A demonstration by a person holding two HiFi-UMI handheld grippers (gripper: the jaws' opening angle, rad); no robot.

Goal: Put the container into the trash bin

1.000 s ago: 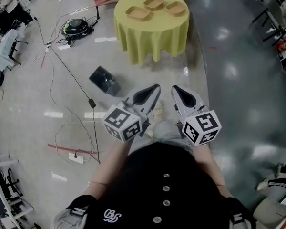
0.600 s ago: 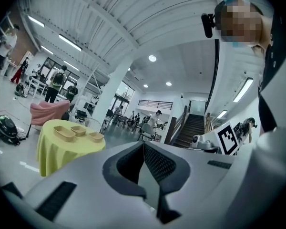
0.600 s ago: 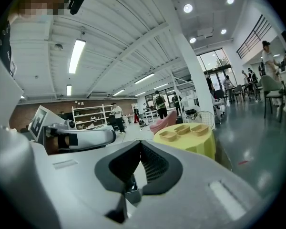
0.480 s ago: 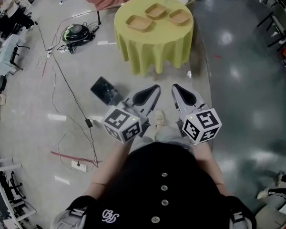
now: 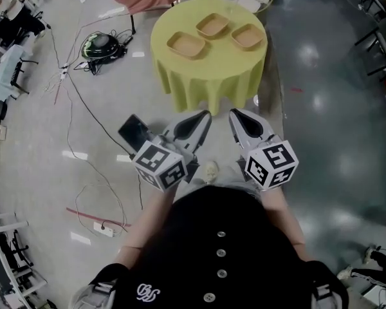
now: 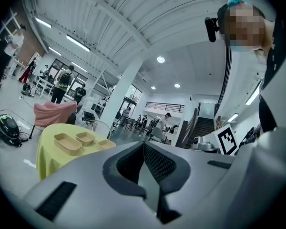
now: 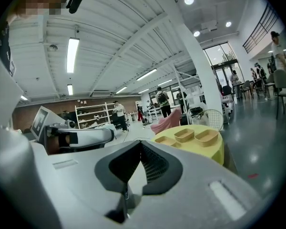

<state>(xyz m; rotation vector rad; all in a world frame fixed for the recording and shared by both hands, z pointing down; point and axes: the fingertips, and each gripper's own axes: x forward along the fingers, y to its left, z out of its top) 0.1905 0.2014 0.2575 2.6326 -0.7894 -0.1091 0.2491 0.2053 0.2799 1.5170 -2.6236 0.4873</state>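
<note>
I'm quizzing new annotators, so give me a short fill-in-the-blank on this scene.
The cloth on the table is ___. The containers on it number ___. The trash bin is coloured ___. The left gripper and right gripper have jaws ___, holding nothing.
Missing: yellow; three; black; shut.

I see table (image 5: 209, 76) ahead | on it 3: left container (image 5: 185, 44), rear container (image 5: 213, 25), right container (image 5: 248, 36) | trash bin (image 5: 134, 132) on floor, left-front of table | power strip (image 5: 103, 228) at my left
</note>
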